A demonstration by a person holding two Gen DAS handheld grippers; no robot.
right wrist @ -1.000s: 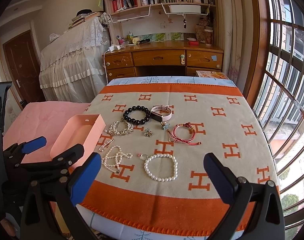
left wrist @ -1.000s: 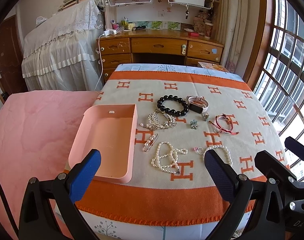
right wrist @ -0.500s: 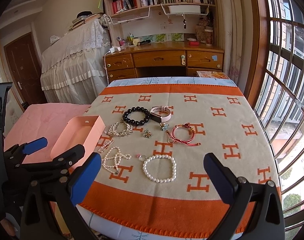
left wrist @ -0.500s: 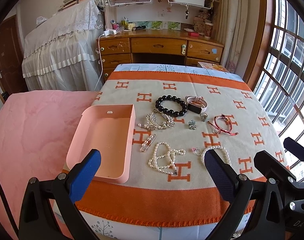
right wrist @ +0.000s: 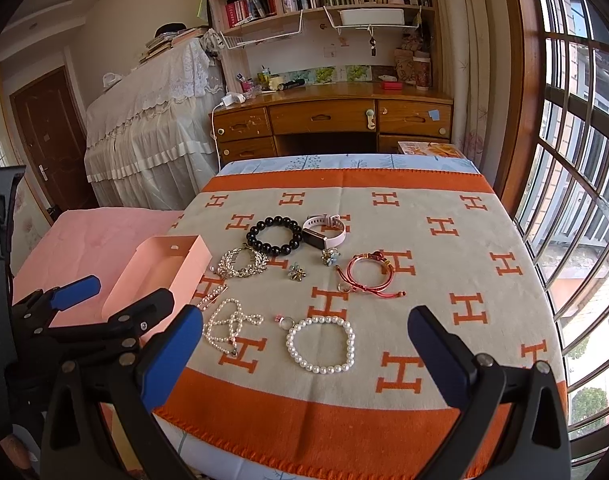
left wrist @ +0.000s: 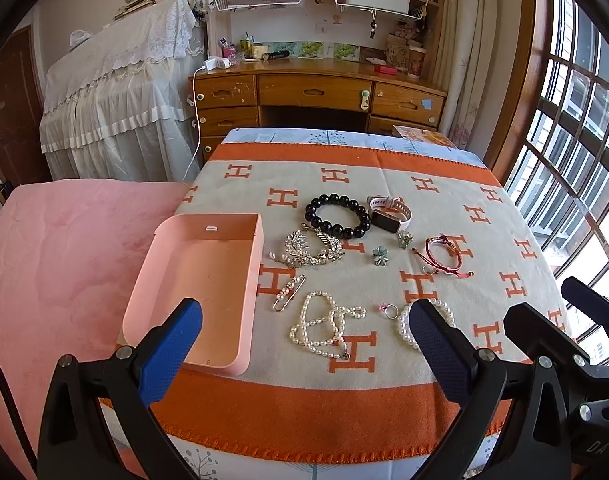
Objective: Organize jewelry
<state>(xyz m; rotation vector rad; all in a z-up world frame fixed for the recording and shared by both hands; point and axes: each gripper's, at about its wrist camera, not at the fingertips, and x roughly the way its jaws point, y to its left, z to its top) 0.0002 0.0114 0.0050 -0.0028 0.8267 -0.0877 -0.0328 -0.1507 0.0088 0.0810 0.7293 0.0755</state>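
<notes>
An open pink box (left wrist: pixel 200 280) (right wrist: pixel 160 268) lies empty at the left of the orange-and-beige blanket. Jewelry lies beside it: a black bead bracelet (left wrist: pixel 337 216) (right wrist: pixel 274 235), a pink watch (left wrist: pixel 388 214) (right wrist: pixel 323 232), a silver leaf brooch (left wrist: pixel 312 246) (right wrist: pixel 242 263), a red cord bracelet (left wrist: pixel 442 256) (right wrist: pixel 369 274), a pearl necklace (left wrist: pixel 324 326) (right wrist: pixel 226 326), a pearl bracelet (right wrist: pixel 320 344) (left wrist: pixel 404 322), a pearl pin (left wrist: pixel 289 293), a small ring (left wrist: pixel 389 310) (right wrist: pixel 284 321) and two small flower pieces (left wrist: pixel 380 256). My left gripper (left wrist: pixel 304 352) and right gripper (right wrist: pixel 304 356) are open and empty, hovering at the near edge.
The blanket covers a table (left wrist: pixel 304 420) whose near edge is just below my grippers. A pink bedspread (left wrist: pixel 64 248) lies to the left. A wooden desk (left wrist: pixel 316 96) and shelves stand behind. A barred window (right wrist: pixel 576 160) runs along the right.
Both grippers have drawn back and risen slightly, so the jewelry sits a bit higher in both views. Nothing on the blanket has moved.
</notes>
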